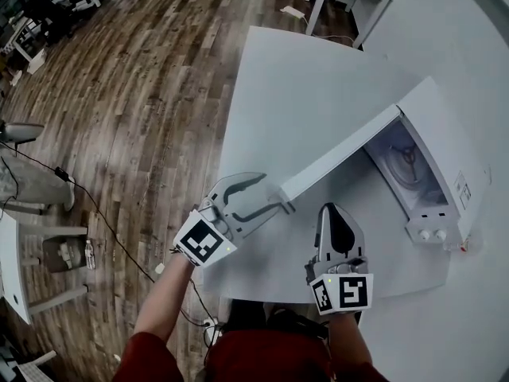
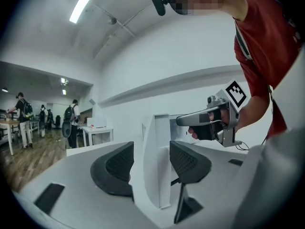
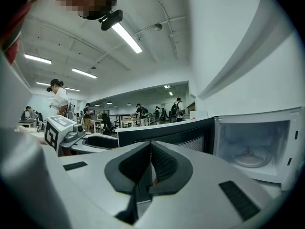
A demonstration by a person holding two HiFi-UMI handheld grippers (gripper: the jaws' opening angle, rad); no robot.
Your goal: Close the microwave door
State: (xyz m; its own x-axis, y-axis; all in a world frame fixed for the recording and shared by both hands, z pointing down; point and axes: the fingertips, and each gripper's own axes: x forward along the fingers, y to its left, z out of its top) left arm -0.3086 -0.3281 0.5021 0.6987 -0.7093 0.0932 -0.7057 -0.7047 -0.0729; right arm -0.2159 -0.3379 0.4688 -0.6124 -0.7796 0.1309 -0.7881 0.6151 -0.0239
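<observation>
Microwave (image 1: 445, 157) at the right of the head view, standing on a white table (image 1: 294, 78) with its cavity and glass turntable (image 1: 409, 159) exposed; its door (image 1: 338, 159) is swung fully open and runs diagonally toward lower centre. The left gripper (image 1: 274, 193) is at the door's free end with its jaws spread. In the left gripper view the white door edge (image 2: 159, 175) stands upright between the two dark pads (image 2: 119, 163); the pads do not appear to clamp it. The right gripper (image 1: 332, 212), at lower centre right, has its jaws pressed together on nothing. Its own view looks past the closed tips (image 3: 150, 163) at the dark inner face of the door (image 3: 164, 132) and the lit cavity (image 3: 252, 142). Step in hand, as judged: engaging the door's free edge before the swing, so closing has not begun. The next move calls for carrying that edge in an arc toward the cavity until it latches, with the right gripper kept out of the door's path.
</observation>
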